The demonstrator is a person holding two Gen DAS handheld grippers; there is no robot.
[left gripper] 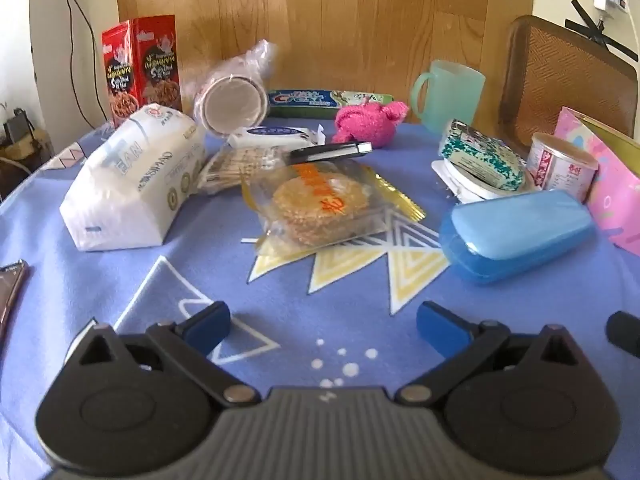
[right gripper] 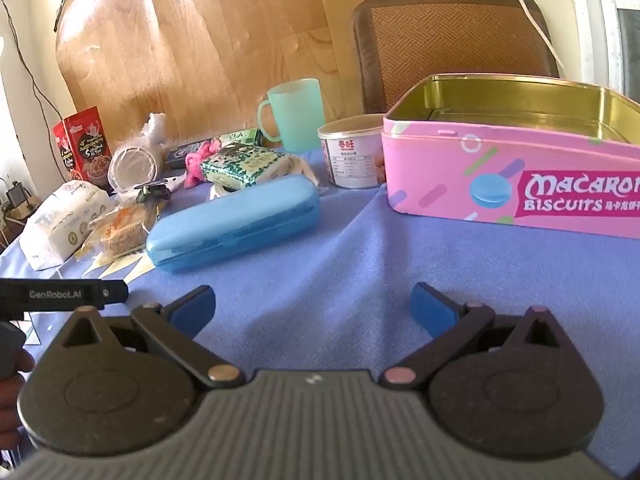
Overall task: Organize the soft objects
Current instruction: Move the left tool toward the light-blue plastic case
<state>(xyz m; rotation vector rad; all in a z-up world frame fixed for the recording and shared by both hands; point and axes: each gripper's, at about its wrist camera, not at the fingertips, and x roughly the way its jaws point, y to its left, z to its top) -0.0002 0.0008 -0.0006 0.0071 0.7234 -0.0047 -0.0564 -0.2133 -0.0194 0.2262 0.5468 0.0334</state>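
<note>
A white tissue pack (left gripper: 132, 182) lies at the left of the blue tablecloth; it also shows in the right wrist view (right gripper: 60, 218). A pink fluffy toy (left gripper: 368, 120) lies at the back, also visible in the right wrist view (right gripper: 200, 160). A green-patterned tissue pack (left gripper: 482, 154) rests right of centre, and shows in the right wrist view (right gripper: 244, 166). An open pink biscuit tin (right gripper: 508, 184) stands at the right; its edge is visible in the left wrist view (left gripper: 600, 184). My left gripper (left gripper: 322, 326) is open and empty, low over the cloth. My right gripper (right gripper: 312, 308) is open and empty in front of the tin.
A wrapped cracker pack (left gripper: 324, 206), a blue plastic case (left gripper: 516, 232), a green mug (left gripper: 450, 94), a small can (left gripper: 560, 164), a red snack box (left gripper: 142, 66), a toothpaste box (left gripper: 328, 100), bagged paper cups (left gripper: 234, 98) and a black clip (left gripper: 332, 151) crowd the table. A chair (right gripper: 452, 40) stands behind.
</note>
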